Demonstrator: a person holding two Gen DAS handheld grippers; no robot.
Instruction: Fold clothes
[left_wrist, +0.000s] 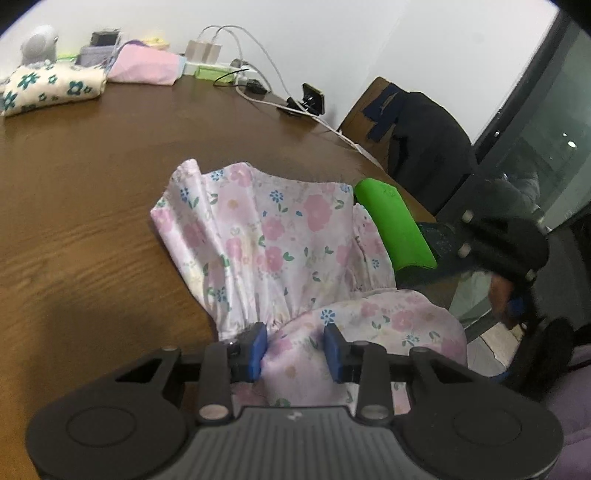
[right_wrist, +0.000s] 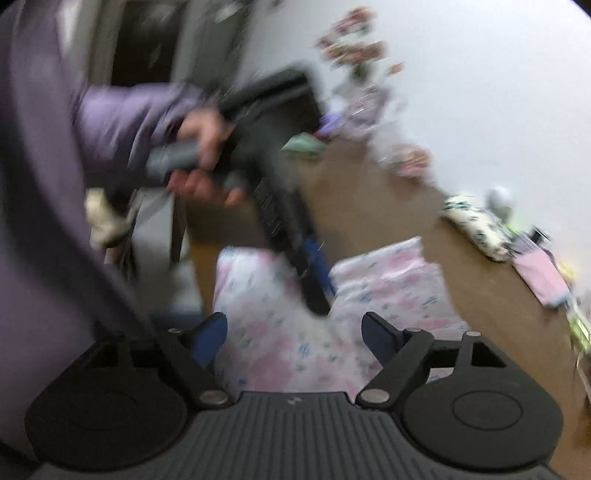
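A pale pink floral garment (left_wrist: 273, 240) lies on the brown wooden table (left_wrist: 81, 206), part of it hanging over the near edge. My left gripper (left_wrist: 295, 350) is at that near edge, its blue pads (left_wrist: 258, 347) set on either side of a bunched fold of the garment. In the blurred right wrist view my right gripper (right_wrist: 293, 336) is open and empty just above the garment (right_wrist: 280, 332). The left gripper (right_wrist: 295, 236) and the hand that holds it show there too, over the cloth. The right gripper's green and black body (left_wrist: 402, 225) shows beside the garment in the left wrist view.
A folded cream garment with blue flowers (left_wrist: 51, 86) and a folded pink one (left_wrist: 144, 66) lie at the table's far side, near chargers and cables (left_wrist: 236, 70). A chair with a dark jacket (left_wrist: 424, 147) stands at the table's right edge. The person's purple sleeve (right_wrist: 122, 114) is at left.
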